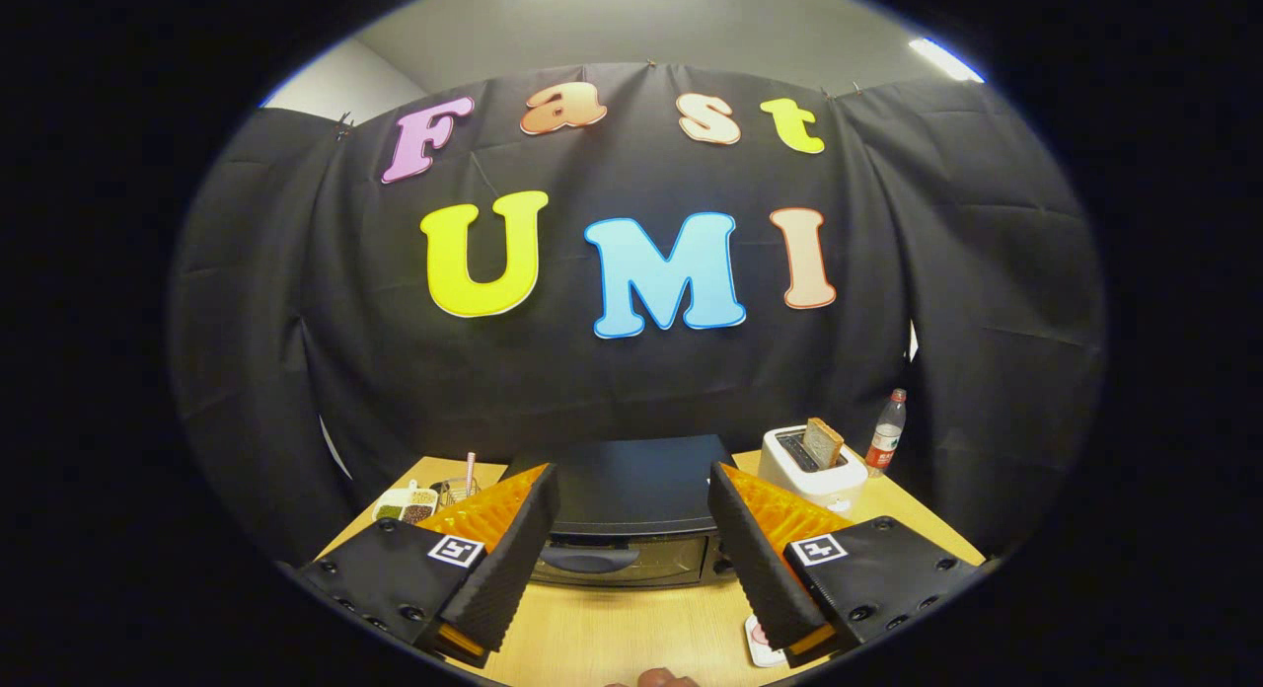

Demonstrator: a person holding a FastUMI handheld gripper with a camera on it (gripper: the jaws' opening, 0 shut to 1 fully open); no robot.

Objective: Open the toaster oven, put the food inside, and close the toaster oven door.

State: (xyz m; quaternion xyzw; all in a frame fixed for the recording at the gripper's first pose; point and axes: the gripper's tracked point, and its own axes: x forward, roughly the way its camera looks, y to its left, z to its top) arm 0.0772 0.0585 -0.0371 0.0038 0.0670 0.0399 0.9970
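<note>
- Light wooden table point(631, 633) in front of a black cloth wall point(631, 371).
- On the table, between the two spread fingers and just beyond them: black toaster oven point(627, 514).
- Sits flat, long side running left to right, front facing the gripper point(631, 549).
- Door point(622, 561) shut, with a dark handle point(589, 559) across its glass front.
- Cannot see any food inside through the glass.
- Gripper wide open, holding nothing, fingers point(513, 559) on either side of the oven's front and not touching it.
- Right of the oven: white toaster point(814, 467) with one slice of bread point(822, 441) standing up in a slot.
- Just right of that: plastic bottle point(886, 432) with a red label, standing up.
- Left of the oven: white tray point(406, 504) split into small parts, with dark and pale bits in them.
- Beside the tray: small wire basket point(457, 490) with a pink stick point(470, 467) standing in it.
</note>
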